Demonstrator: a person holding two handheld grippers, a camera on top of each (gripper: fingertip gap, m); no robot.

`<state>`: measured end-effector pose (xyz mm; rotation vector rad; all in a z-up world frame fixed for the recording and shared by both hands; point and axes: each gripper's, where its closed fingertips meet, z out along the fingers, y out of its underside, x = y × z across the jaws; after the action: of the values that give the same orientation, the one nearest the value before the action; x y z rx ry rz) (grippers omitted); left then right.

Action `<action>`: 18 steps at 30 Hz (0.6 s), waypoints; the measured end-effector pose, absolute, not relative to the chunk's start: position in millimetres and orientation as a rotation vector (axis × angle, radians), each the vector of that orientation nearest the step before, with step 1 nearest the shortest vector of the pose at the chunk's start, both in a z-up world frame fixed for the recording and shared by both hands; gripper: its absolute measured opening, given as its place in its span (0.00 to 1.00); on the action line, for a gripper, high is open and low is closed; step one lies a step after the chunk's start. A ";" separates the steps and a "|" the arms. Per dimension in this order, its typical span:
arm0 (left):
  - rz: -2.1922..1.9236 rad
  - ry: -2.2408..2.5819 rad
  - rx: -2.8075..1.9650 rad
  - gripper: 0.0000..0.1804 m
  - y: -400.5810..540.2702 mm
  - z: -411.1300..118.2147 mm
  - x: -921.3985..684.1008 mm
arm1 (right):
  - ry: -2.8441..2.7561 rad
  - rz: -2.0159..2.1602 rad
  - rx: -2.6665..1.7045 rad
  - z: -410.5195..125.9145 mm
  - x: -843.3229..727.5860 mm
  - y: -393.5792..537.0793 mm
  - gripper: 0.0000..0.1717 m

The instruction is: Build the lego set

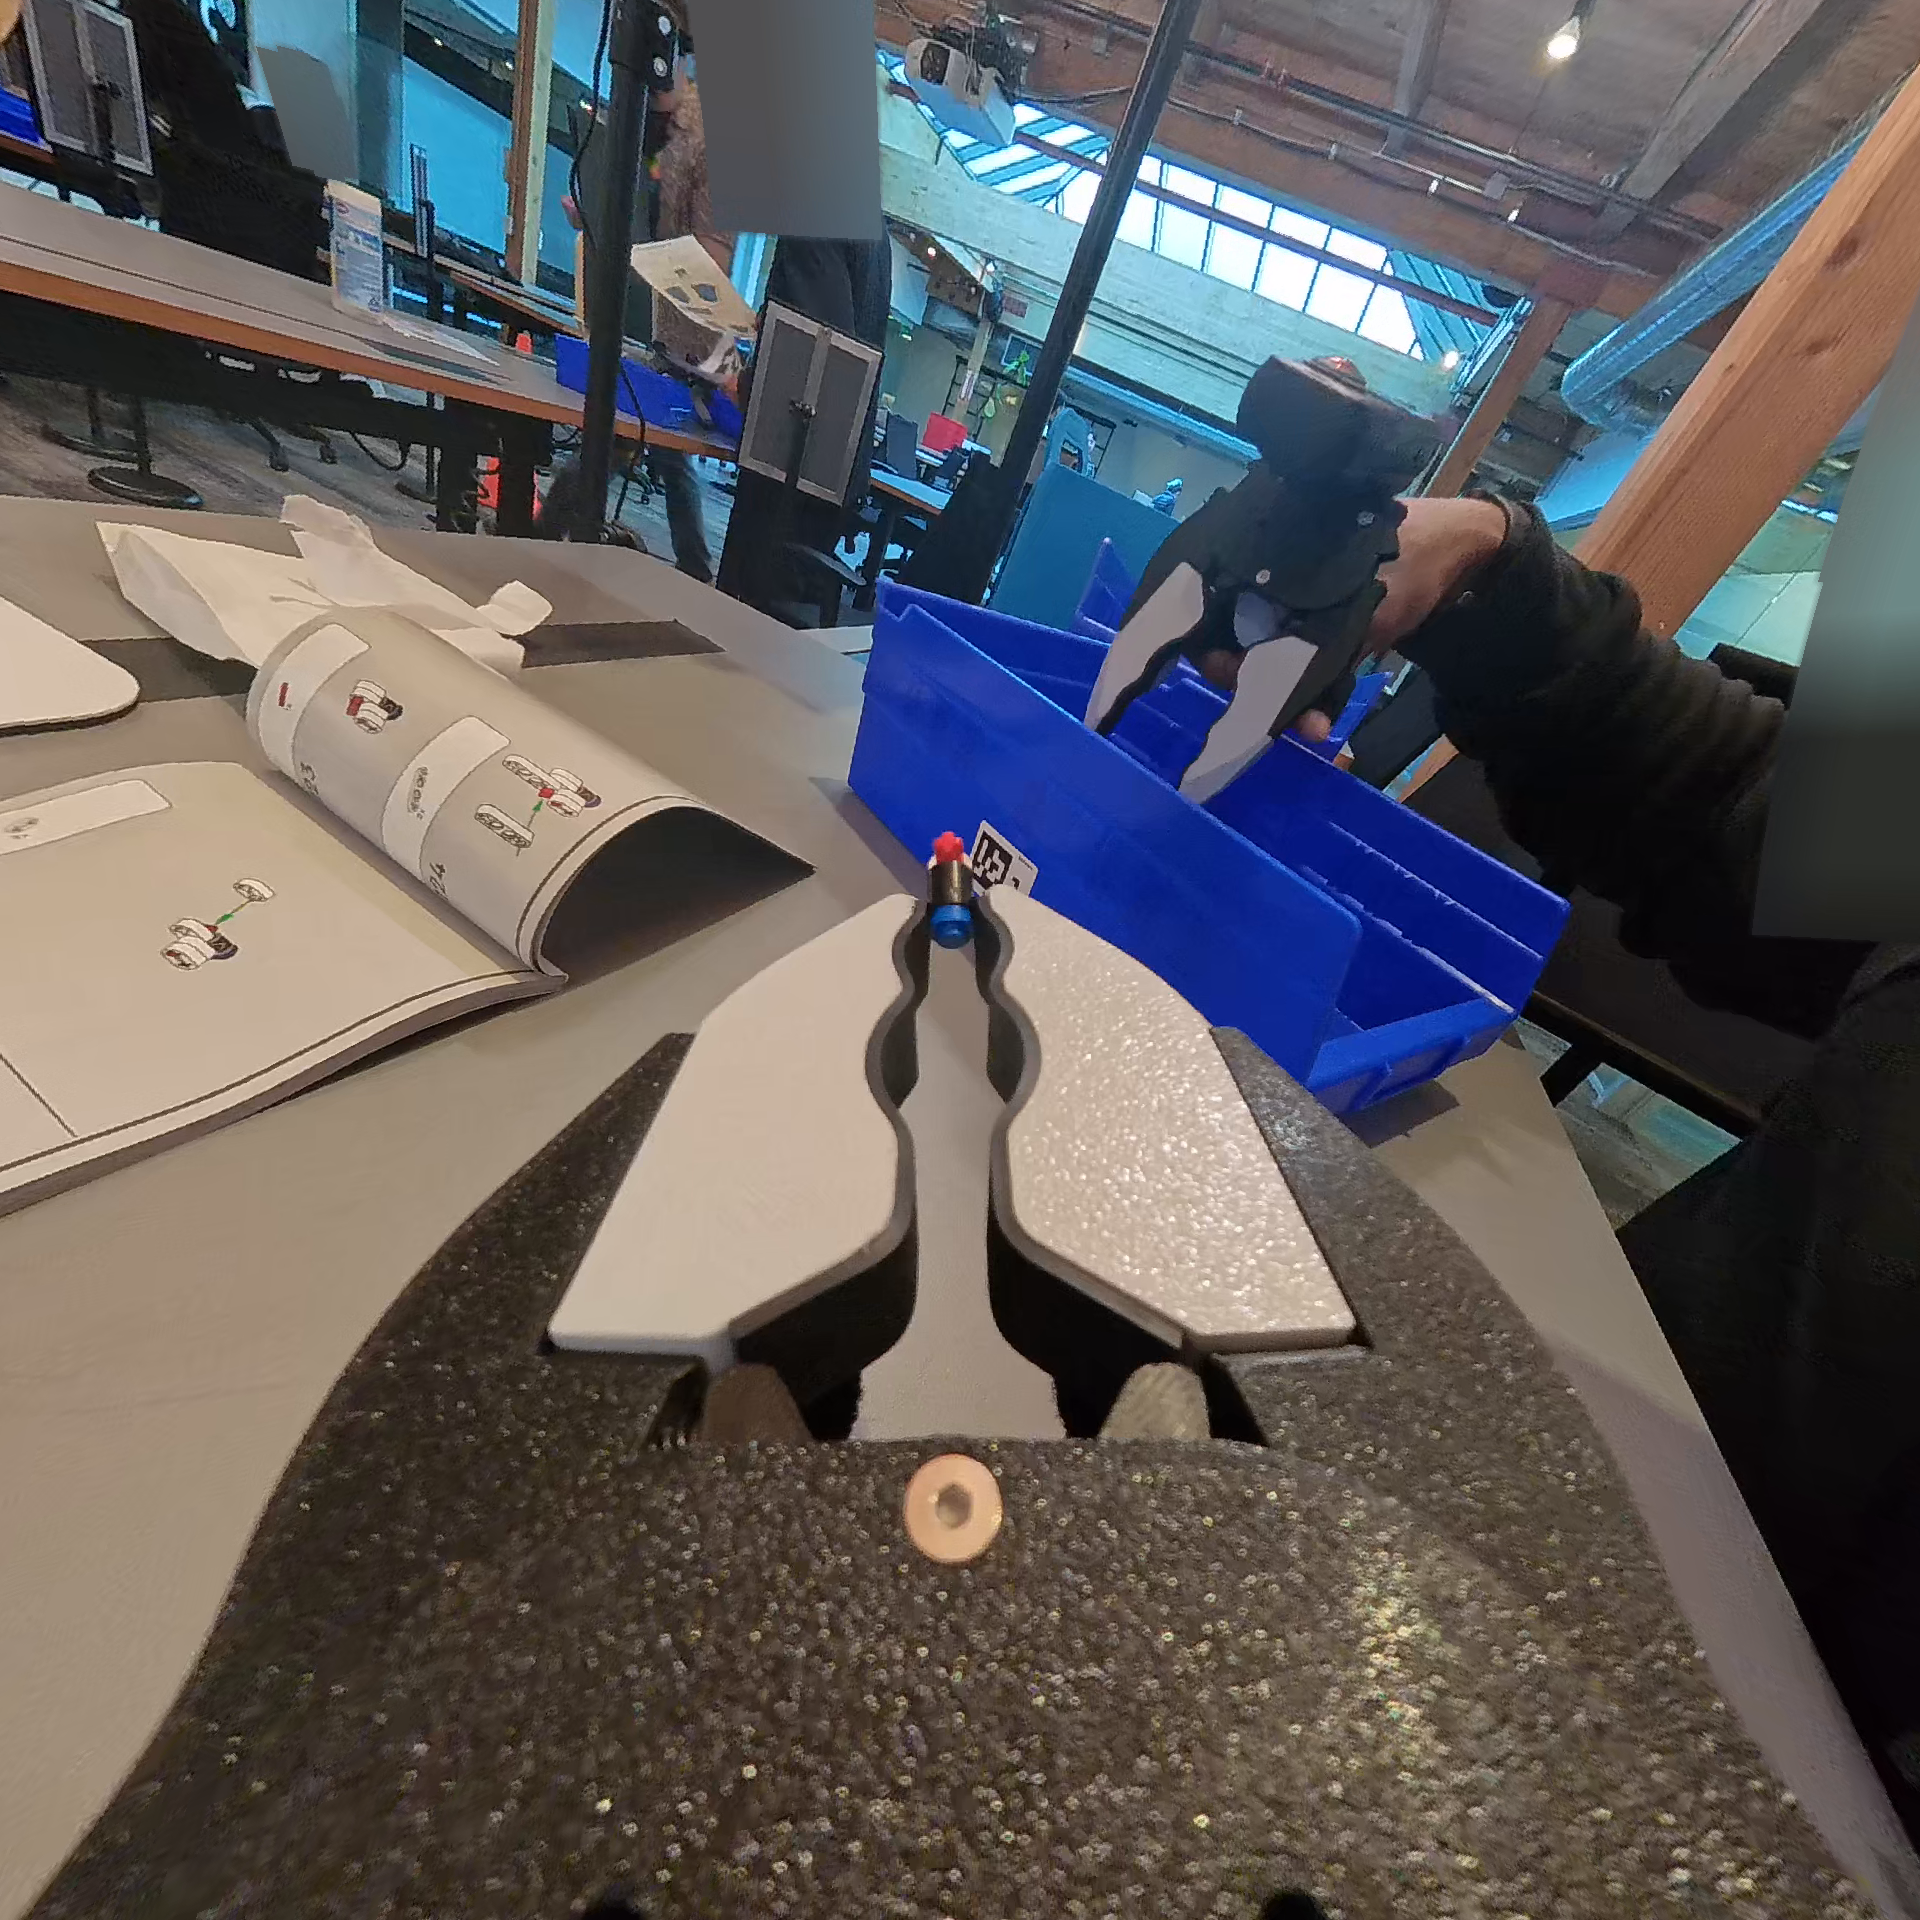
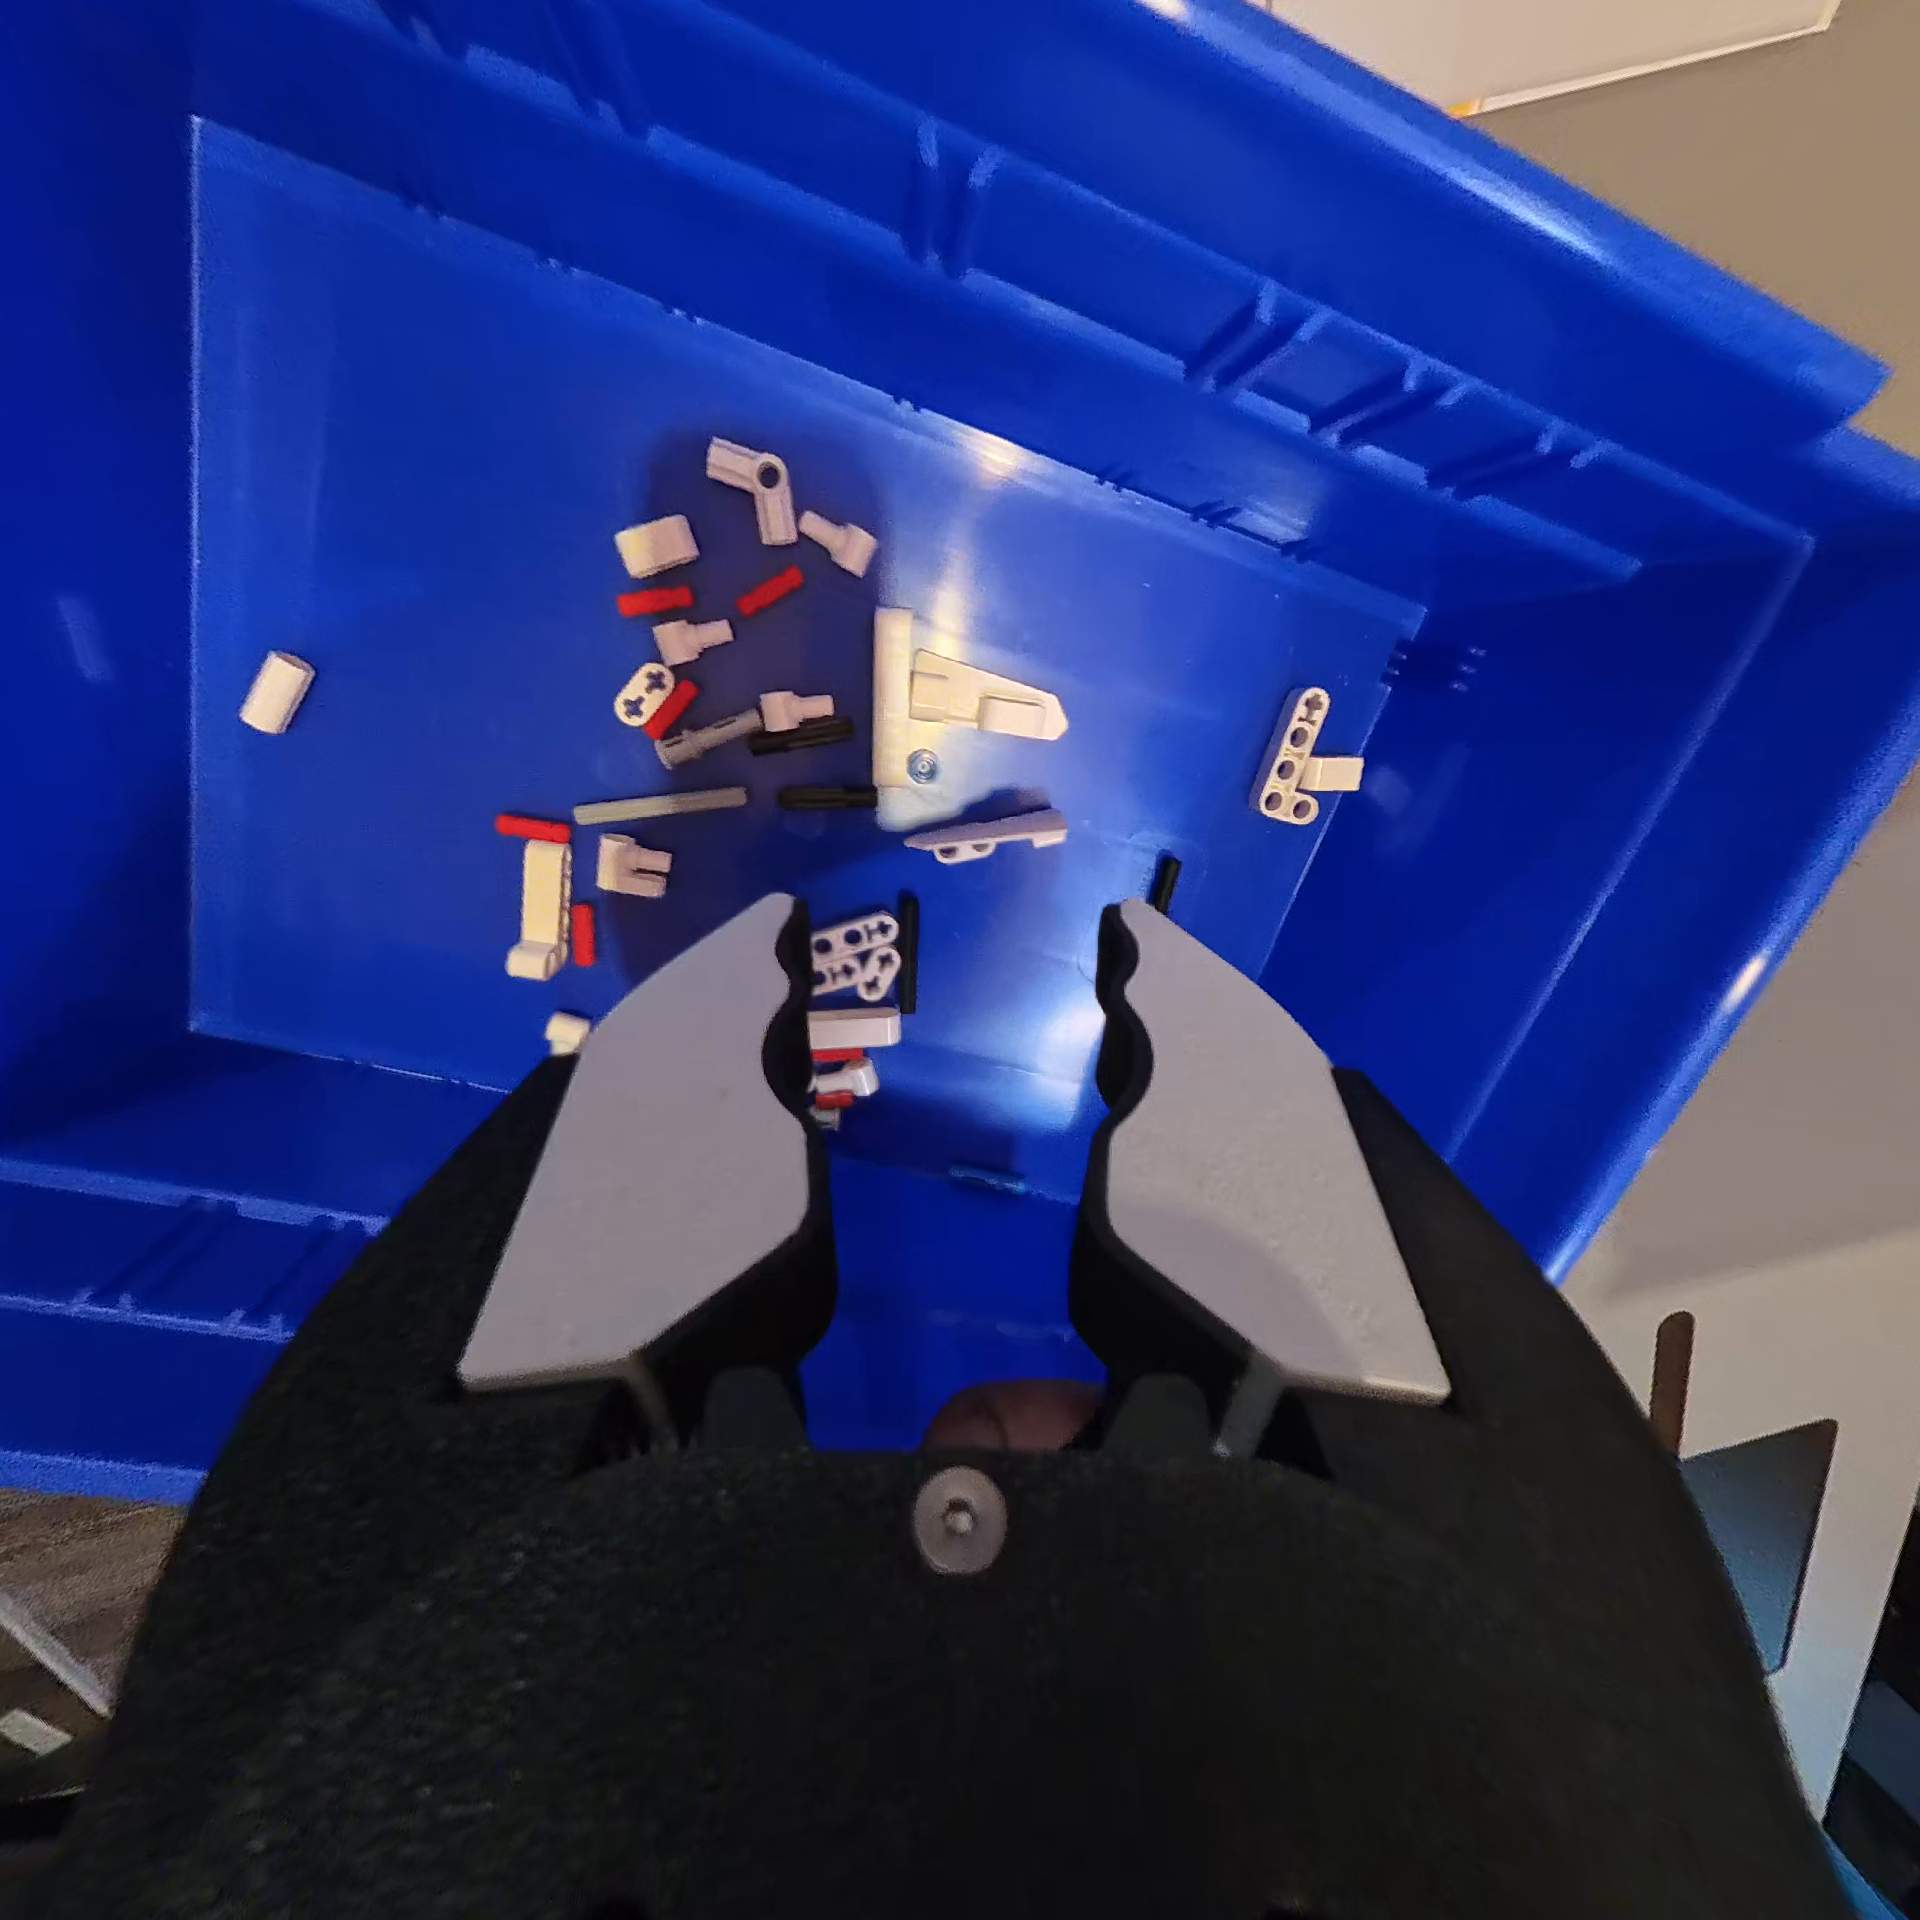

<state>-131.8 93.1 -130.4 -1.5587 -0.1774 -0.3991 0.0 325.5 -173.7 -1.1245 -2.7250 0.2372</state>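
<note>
My left gripper (image 1: 949, 920) is shut on a small toy-brick assembly (image 1: 948, 888): a blue pin at the fingertips, a black sleeve and a red tip pointing away. It hovers over the grey table (image 1: 312, 1299) beside a blue bin (image 1: 1101, 862). My right gripper (image 2: 951, 925) is open and empty above the floor of the blue bin (image 2: 1507, 831), over several loose white, red, black and grey toy-brick parts. White beams (image 2: 854, 961) and a black axle (image 2: 910, 951) lie just inside its left finger. The right gripper also shows in the left wrist view (image 1: 1174, 738), held by a gloved hand.
An open instruction booklet (image 1: 343, 831) lies on the table to the left, with crumpled white paper (image 1: 312, 582) behind it. More blue bins stand behind the first. A wooden post (image 1: 1766, 364) rises at the right. Other tables and stands fill the background. Spacing between my two grippers at the tips: around 30 cm.
</note>
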 end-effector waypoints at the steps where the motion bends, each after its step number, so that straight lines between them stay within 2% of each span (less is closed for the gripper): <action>1: -0.400 -0.177 -1.558 0.04 93.1 -130.4 -131.7 | -2.718 0.236 -1.132 -172.1 -0.5 327.3 0.31; 10: -0.397 -0.174 -1.562 0.04 93.4 -130.7 -131.1 | -2.771 0.213 -1.107 -175.6 10.7 327.5 0.30; 13: -0.393 -0.172 -1.564 0.04 93.6 -131.0 -130.8 | -2.859 0.150 -1.012 -182.2 21.6 326.5 0.22; 18: -0.386 -0.166 -1.570 0.04 94.1 -131.5 -129.8 | -3.076 -0.078 -0.805 -204.6 43.5 326.6 0.14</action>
<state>-129.8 94.1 -131.5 -1.5697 -0.1655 -0.3864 43.5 326.6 -204.6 -0.8046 -3.0763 -0.0783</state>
